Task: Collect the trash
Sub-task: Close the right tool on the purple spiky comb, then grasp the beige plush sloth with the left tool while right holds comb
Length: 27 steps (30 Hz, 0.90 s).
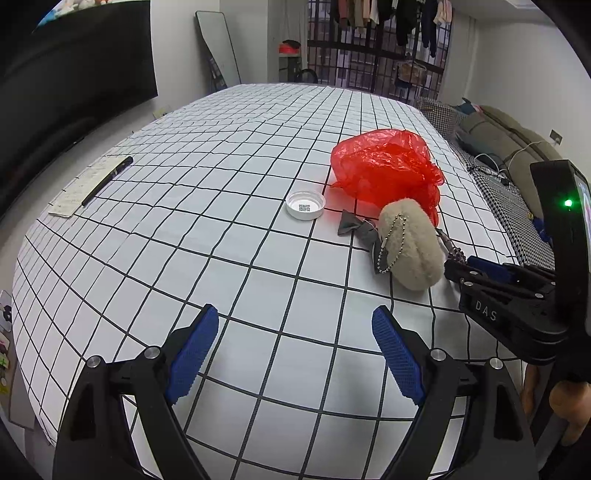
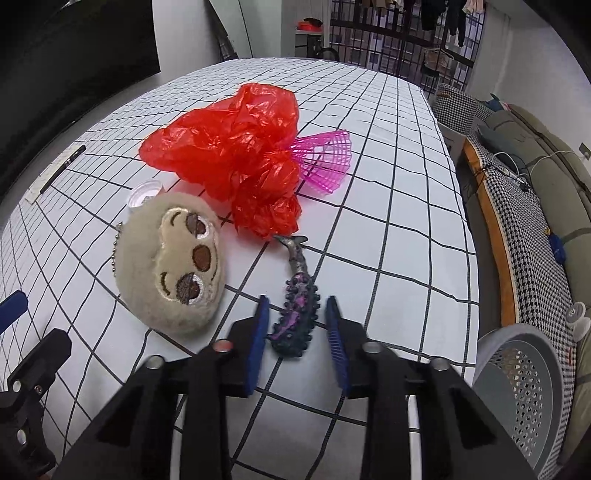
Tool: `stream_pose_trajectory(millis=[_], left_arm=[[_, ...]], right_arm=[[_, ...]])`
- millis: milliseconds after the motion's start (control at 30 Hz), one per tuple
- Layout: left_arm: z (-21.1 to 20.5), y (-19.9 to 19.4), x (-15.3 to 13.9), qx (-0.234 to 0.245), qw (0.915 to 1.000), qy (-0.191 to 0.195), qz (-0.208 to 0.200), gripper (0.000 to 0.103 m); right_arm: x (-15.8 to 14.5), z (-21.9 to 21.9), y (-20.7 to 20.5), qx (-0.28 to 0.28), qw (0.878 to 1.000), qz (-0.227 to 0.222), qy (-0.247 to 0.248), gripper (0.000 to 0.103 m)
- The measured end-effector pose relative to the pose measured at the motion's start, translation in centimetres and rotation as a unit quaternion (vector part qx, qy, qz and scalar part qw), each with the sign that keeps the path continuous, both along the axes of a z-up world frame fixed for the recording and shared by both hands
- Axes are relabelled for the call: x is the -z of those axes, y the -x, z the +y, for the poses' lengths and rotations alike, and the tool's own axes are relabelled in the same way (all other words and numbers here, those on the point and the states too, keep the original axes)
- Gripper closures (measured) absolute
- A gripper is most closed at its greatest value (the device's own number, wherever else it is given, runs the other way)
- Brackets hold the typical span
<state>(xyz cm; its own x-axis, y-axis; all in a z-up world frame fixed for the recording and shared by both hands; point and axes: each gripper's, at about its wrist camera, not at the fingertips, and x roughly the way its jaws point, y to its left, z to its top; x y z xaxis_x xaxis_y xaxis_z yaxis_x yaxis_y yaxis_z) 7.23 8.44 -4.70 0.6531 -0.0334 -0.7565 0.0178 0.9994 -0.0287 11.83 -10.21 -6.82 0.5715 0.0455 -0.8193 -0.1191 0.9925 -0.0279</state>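
Trash pickup: your right gripper [image 2: 297, 325] straddles the knobbly toy [image 2: 295, 314], pads not visibly pressing; lifting may drop it. Left gripper [image 1: 295, 354] gapes empty.

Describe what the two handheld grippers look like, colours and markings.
Both are black plastic frames with silver bolts and ridged blue pads on the fingers. The left gripper shows this up close; the right gripper matches, and from the left wrist view its body carries the white letters DAS and a green indicator light.

home, probably | sofa [image 1: 517, 147] | hanging clothes [image 1: 388, 14] | mirror [image 1: 218, 48]
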Motion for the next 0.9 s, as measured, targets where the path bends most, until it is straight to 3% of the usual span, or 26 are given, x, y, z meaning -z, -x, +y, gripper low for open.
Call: stream_pose_trajectory(millis=[400, 700, 900], left_arm=[[-1.6, -1.1, -0.2, 0.007, 0.9997, 0.021, 0.01, 0.02], [-4.1, -3.1, -0.5, 0.014, 0.9995, 0.023, 0.015, 0.02], [-5.0, -3.2, -0.4, 0.014, 0.9997, 0.013, 0.016, 0.019]], right_arm=[[-2.0, -3.3, 3.2, 0.03, 0.997, -0.023, -0.062, 0.081], [-0.7, -5.8, 5.9, 0.036, 0.994, 0.007, -0.108, 0.081], [-0.1, -5.8, 6.6, 0.018, 0.994, 0.013, -0.108, 0.081]])
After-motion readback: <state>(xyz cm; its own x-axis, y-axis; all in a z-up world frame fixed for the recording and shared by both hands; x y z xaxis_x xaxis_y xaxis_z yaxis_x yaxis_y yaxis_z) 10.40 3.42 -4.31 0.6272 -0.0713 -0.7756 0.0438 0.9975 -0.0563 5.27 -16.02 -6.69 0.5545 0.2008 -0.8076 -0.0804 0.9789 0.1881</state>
